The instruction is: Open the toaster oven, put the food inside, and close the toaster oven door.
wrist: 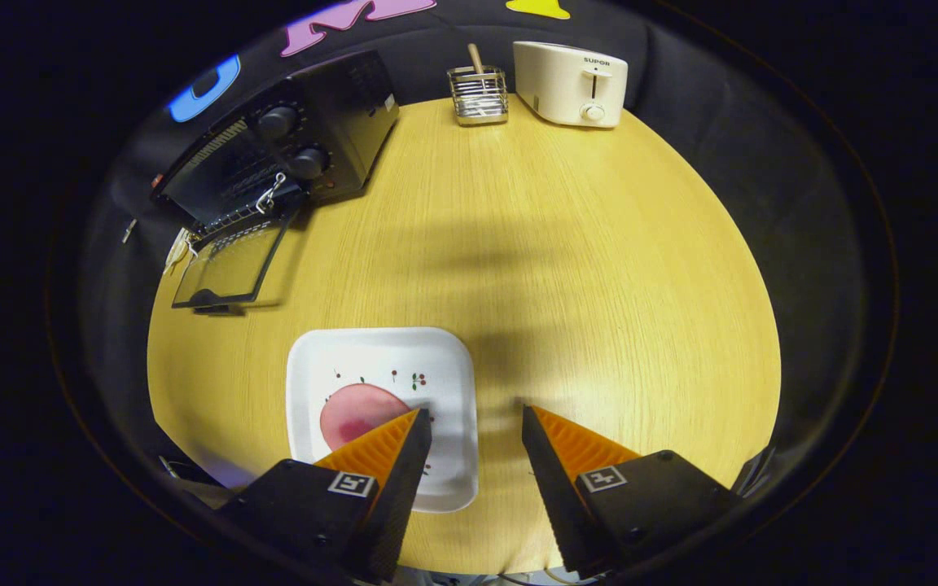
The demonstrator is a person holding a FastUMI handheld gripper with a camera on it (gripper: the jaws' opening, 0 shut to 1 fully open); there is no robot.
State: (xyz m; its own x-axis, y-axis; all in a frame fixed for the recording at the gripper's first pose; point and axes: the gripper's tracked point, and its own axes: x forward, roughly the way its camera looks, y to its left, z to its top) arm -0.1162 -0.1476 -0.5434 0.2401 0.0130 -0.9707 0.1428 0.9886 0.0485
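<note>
A black toaster oven [306, 138] stands at the far left of the round wooden table, with its glass door [229, 264] folded down flat and the wire rack showing inside. A pink, round slice of food [355, 413] lies on a white square plate [387, 358] near me. My gripper [473, 423] hangs open above the table, nothing between its fingers. The left finger [392, 456] overlaps the plate and hides part of the food; the right finger [567, 456] is over bare wood to the plate's right.
A cream two-slot toaster [571, 81] stands at the table's far edge, with a wire utensil holder [478, 96] holding a wooden stick just left of it. The wooden table [558, 268] stretches wide between the plate and these.
</note>
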